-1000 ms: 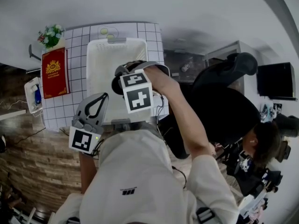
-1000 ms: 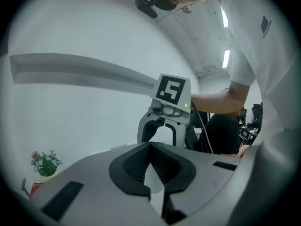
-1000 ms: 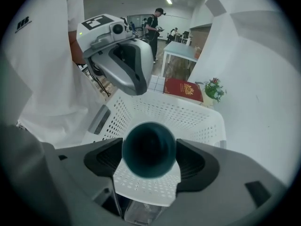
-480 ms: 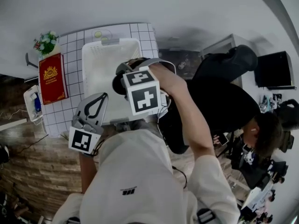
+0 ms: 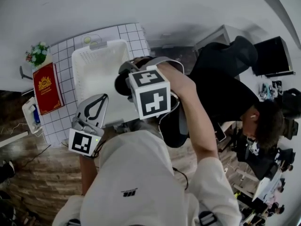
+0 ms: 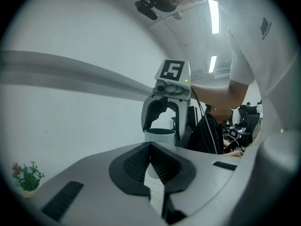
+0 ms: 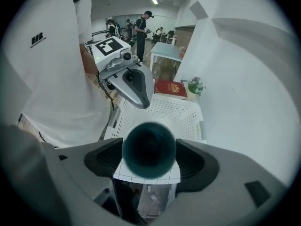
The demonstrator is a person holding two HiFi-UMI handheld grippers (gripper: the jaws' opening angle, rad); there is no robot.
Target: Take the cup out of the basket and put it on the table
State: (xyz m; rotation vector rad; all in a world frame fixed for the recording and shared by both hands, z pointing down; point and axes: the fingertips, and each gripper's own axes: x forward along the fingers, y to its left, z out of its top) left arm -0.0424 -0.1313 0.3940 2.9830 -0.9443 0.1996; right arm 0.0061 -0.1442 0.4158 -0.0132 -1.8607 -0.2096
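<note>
- The white perforated laundry basket stands on the white grid-tiled table and takes up most of it.
- To the left of the basket lies a red book with a gold emblem. Beyond the book is a small pot of flowers.
- A person in black sits bent over at the table's right side.
- In the head view the right gripper's marker cube and the wearer's forearm cover most of the cup and the basket's near right corner. The wearer's white shirt hides the table's near edge.
- The right gripper is clamped on the dark teal cup, one jaw pad on each side. The cup hangs in the air, mouth toward that camera, in front of the basket's near rim and touching neither basket nor table.
- The left gripper has its jaws pressed together with nothing between them, held near the basket's near left corner.
- Count: one cup, one basket, one book, one flower pot, two grippers.
</note>
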